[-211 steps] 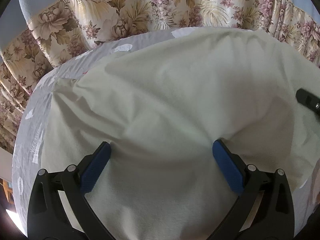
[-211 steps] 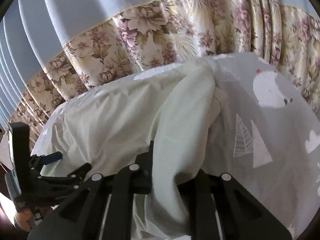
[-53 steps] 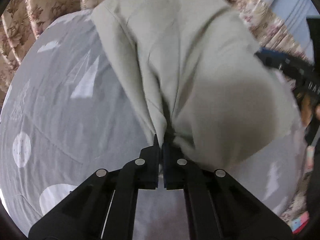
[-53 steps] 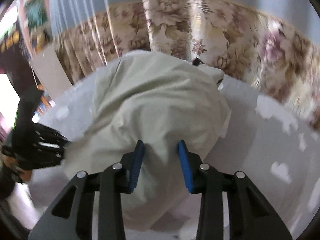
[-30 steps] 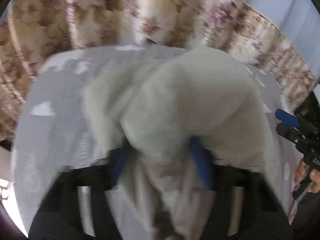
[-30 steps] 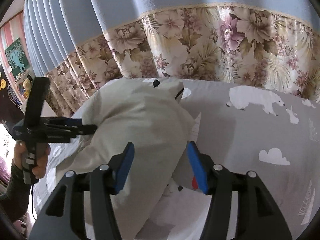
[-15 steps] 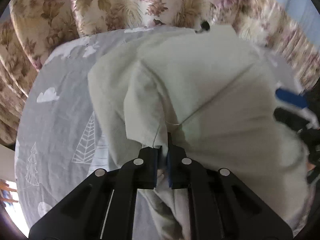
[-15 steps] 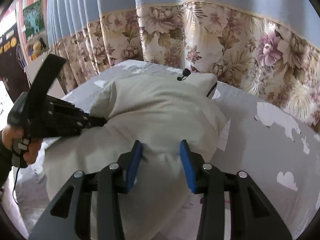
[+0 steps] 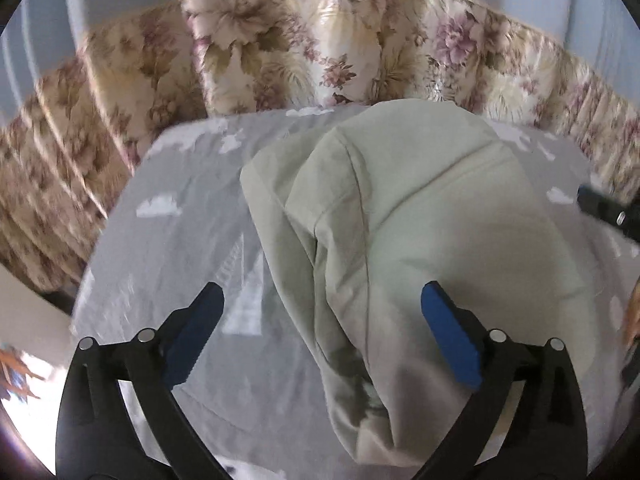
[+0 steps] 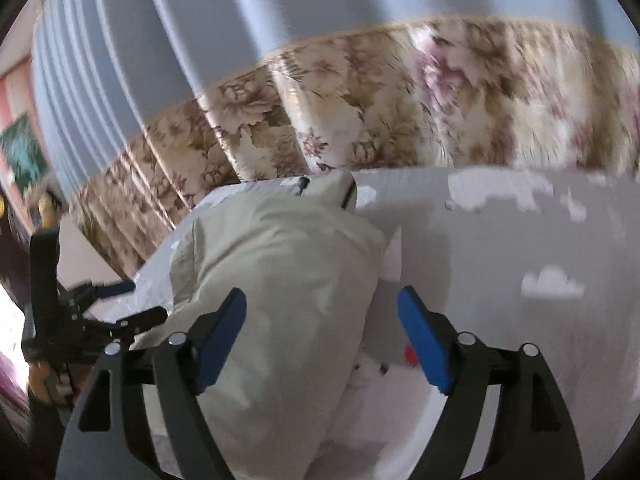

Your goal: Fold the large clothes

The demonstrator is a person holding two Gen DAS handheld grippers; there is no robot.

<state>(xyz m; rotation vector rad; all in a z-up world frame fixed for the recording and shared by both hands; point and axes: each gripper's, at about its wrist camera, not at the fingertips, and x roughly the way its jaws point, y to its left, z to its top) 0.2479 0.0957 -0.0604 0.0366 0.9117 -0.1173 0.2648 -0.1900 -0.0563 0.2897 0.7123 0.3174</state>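
Note:
A pale cream garment (image 9: pixel 420 216) lies folded into a long bundle on the grey printed bed sheet (image 9: pixel 180 248). My left gripper (image 9: pixel 320 332) hovers over its near end with the jaws opening wide. The cloth lies between the blue pads (image 9: pixel 448 336) without touching them. In the right wrist view the same garment (image 10: pixel 280 280) runs away from my right gripper (image 10: pixel 322 338), whose jaws are also opening. Its left pad (image 10: pixel 220 336) is close to the cloth and nothing is pinched. The left gripper (image 10: pixel 80 320) shows at the left edge there.
The sheet (image 10: pixel 500 264) carries white cloud and tree prints. A floral curtain (image 9: pixel 320 52) with plain blue cloth above it hangs close behind the bed. The bed's left edge (image 9: pixel 92 264) drops off beside my left gripper. A hand (image 10: pixel 40 376) holds the other tool.
The left jaws, shut on a garment fold half a second ago, have let go and spread wide. The right jaws have widened too. The garment now rests on the bed.

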